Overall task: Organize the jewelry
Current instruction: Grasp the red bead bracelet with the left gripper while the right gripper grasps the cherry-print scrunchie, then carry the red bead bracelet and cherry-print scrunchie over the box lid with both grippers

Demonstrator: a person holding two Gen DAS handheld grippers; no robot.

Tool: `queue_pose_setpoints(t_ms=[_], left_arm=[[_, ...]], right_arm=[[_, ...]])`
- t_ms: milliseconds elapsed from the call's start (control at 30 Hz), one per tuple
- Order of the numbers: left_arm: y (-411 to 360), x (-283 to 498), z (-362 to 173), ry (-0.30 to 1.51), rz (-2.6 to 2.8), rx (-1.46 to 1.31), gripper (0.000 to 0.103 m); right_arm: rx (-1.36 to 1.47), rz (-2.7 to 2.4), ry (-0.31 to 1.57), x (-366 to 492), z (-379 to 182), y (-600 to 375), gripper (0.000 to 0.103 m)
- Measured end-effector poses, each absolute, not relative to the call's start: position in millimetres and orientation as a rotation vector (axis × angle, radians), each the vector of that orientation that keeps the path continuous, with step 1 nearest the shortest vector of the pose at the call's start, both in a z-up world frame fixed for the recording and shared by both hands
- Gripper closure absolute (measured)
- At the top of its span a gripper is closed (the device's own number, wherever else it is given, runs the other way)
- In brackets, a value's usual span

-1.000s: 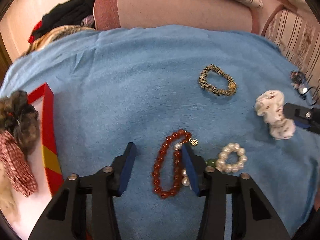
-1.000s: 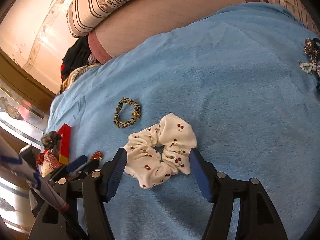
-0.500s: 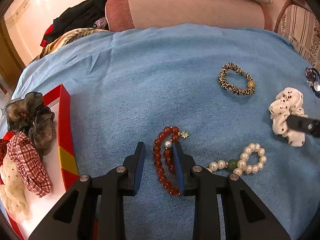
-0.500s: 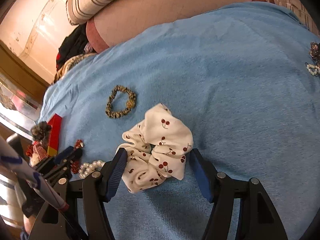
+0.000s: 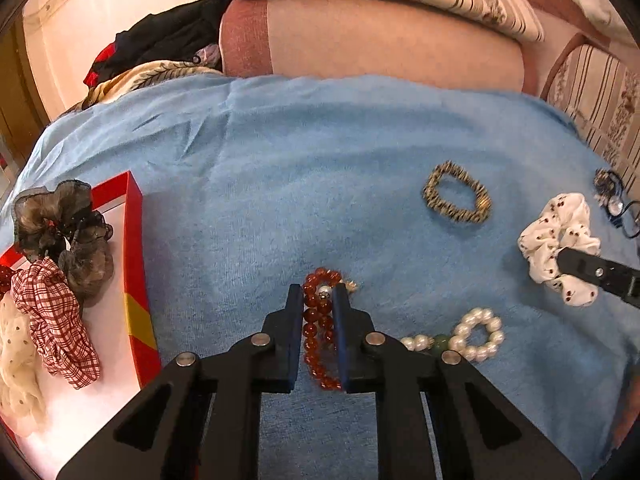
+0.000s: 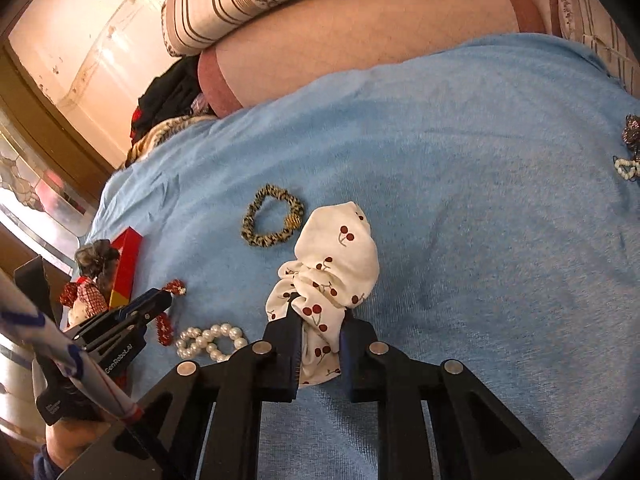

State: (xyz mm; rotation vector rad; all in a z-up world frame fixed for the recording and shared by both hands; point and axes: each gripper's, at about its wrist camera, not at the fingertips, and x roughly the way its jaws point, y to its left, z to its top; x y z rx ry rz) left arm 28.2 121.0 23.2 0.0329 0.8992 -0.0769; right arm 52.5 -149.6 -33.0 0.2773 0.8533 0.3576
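Observation:
My left gripper (image 5: 317,292) is shut on a red bead bracelet (image 5: 316,328) that lies on the blue blanket (image 5: 300,184). My right gripper (image 6: 318,316) is shut on a white cherry-print scrunchie (image 6: 336,256), also seen at the right of the left wrist view (image 5: 556,236). A pearl bracelet (image 5: 468,336) lies right of the red one. A leopard-print hair tie (image 5: 456,198) lies further back. A red-rimmed tray (image 5: 134,248) at the left holds several scrunchies (image 5: 56,320).
A tangle of small jewelry (image 6: 630,148) lies at the blanket's far right edge. Pillows (image 5: 360,36) and a pile of clothes (image 5: 160,48) bound the back. The left gripper shows in the right wrist view (image 6: 132,320).
Both grippers closed: the left onto the red bead bracelet, the right onto the cherry scrunchie, which bunched up between the fingers. The left view shifted toward the tray.

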Motion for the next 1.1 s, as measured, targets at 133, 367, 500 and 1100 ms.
queue_pose_setpoints(t_ms=[133,367,500,1100], left_arm=[[121,25,32,0.872,-0.097,0.017,0.096],[126,25,34,0.876,-0.100,0.002,0.096],[129,24,36,0.868,-0.111,-0.018,0.096],[137,19,56,0.822,-0.158,-0.102,0.096]], right_arm=[[0.284,0.360,0.820,49,-26,-151,0.086],[0.289,0.357,0.813,48,-23,-151,0.086],[0.293,0.357,0.807,47,-22,-152,0.086],[0.304,0.369,0.791,44,-16,-153,0.086]])
